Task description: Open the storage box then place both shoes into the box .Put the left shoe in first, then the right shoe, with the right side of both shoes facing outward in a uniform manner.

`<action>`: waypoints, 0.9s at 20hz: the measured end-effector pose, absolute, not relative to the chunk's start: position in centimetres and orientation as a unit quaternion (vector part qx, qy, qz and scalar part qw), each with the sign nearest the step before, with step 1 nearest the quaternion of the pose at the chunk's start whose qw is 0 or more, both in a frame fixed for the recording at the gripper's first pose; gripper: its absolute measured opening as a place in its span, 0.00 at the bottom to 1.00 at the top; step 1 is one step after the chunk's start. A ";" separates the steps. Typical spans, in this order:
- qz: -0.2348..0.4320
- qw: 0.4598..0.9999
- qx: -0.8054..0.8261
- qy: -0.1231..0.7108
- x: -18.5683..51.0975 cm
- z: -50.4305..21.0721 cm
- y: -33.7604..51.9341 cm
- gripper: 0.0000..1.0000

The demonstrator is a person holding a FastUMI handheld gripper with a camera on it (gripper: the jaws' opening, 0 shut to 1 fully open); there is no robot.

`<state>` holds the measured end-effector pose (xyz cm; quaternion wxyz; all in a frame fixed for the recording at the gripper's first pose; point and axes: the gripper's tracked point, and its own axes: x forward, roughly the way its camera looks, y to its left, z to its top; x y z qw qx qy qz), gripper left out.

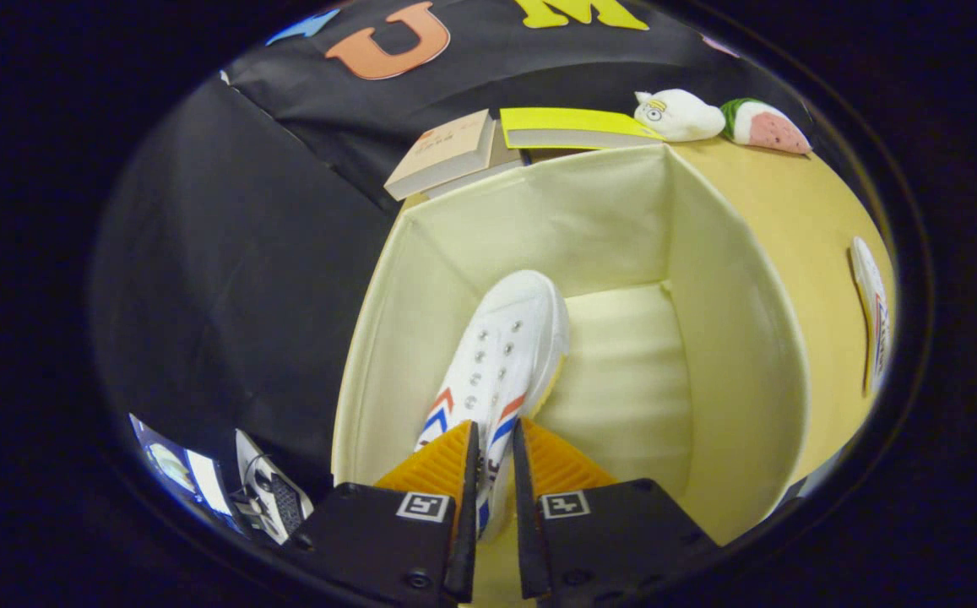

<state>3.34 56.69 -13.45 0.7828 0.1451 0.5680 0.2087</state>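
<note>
White canvas is bending a little where the gripper (495, 460) is pinching the shoe (501, 363) by its heel collar, both orange fingers pressing on it, toe hanging down inside the open cream storage box (733, 355). It looks light and soft; the collar seems the surest hold. The second shoe (872, 312) is lying on the table (784, 203) beside the box.

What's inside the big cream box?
One white shoe is inside the box, its heel end pinched between the gripper fingers. The gripper covers the box's near end, so nothing can be told there.
</note>
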 end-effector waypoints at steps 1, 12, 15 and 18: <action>0.223 0.781 0.149 0.563 3.2 -12.6 57.0 0.29; 0.278 0.854 0.065 0.435 3.1 -4.9 52.1 0.94; 0.293 0.869 0.073 0.392 2.7 -1.6 47.7 0.94; 0.285 0.882 0.072 0.369 2.3 0.3 40.3 0.93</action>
